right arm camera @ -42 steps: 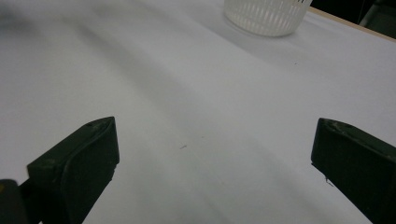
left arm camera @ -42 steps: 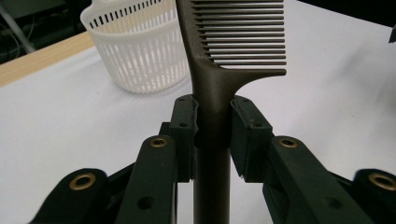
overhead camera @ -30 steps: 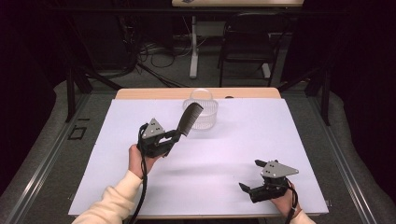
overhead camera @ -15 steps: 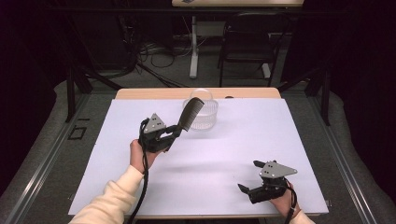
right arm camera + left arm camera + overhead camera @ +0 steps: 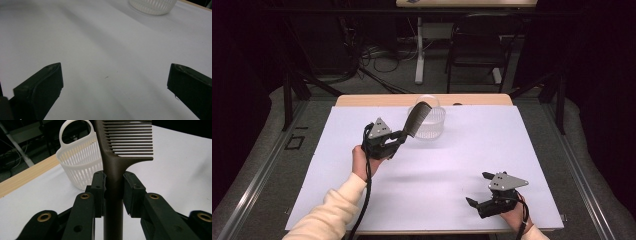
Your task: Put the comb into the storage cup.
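Note:
My left gripper (image 5: 401, 136) is shut on the handle of a dark brown comb (image 5: 417, 119), which is lifted off the white table and slants up toward the white slotted basket (image 5: 430, 123) at the back. In the left gripper view both pads clamp the comb (image 5: 117, 150) handle, its teeth point right, and the basket (image 5: 79, 160) with its loop handle stands just behind. The left gripper (image 5: 113, 192) sits left of the basket. My right gripper (image 5: 477, 189) rests low near the front right of the table, jaws wide apart with nothing between them, as the right gripper view (image 5: 113, 82) confirms.
The white table sheet (image 5: 462, 150) has a wooden strip (image 5: 362, 100) along its far edge. Black frame rails run along both sides of the table. The basket's base (image 5: 152, 5) shows far ahead of the right gripper.
My left gripper has carried the comb slightly up and toward the basket. The right gripper has stayed put.

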A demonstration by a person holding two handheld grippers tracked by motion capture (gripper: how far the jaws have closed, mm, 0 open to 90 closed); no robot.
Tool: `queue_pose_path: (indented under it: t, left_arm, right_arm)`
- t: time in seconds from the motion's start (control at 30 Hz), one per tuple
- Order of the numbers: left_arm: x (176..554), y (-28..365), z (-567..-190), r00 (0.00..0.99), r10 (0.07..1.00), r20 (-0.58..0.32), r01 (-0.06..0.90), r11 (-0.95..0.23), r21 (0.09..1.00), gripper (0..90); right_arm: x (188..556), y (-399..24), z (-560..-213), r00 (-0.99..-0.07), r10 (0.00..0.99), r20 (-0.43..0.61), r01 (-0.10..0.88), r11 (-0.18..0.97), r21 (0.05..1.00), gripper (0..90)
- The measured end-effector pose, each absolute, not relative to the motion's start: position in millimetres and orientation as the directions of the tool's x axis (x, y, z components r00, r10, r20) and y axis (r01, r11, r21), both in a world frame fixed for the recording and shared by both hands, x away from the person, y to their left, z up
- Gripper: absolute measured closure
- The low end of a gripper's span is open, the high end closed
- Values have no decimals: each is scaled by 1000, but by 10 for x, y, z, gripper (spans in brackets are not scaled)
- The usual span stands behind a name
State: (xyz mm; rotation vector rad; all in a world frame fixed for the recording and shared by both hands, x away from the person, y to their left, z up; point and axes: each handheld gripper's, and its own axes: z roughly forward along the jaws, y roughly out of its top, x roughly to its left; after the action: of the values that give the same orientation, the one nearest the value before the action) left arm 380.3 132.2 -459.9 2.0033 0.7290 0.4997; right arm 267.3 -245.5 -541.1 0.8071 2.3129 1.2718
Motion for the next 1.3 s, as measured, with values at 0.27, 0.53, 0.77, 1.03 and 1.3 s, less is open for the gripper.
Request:
queue_pose_path:
  t: [0.27,0.53,0.77,1.03,1.3]
  left_arm:
    - [3894,1268,-4525,739,670,70,290,-410,865,723]
    - [3960,1260,-4437,735,673,80,288,-417,862,724]
    - [4030,1277,-4385,727,683,69,294,-401,868,724]
    - [4113,1265,-4336,720,690,69,295,-396,870,724]
    - [4204,1233,-4278,715,696,70,294,-390,872,724]
  right_arm:
    - [2666,-2460,-5407,-767,640,-47,297,419,858,0]
    - [2666,-2464,-5405,-766,642,-46,301,421,856,0]
    - [2665,-2460,-5399,-765,642,-47,302,422,855,0]
    - [2659,-2492,-5400,-758,650,-46,303,413,859,0]
    - [2671,-2493,-5403,-758,651,-40,308,411,858,0]
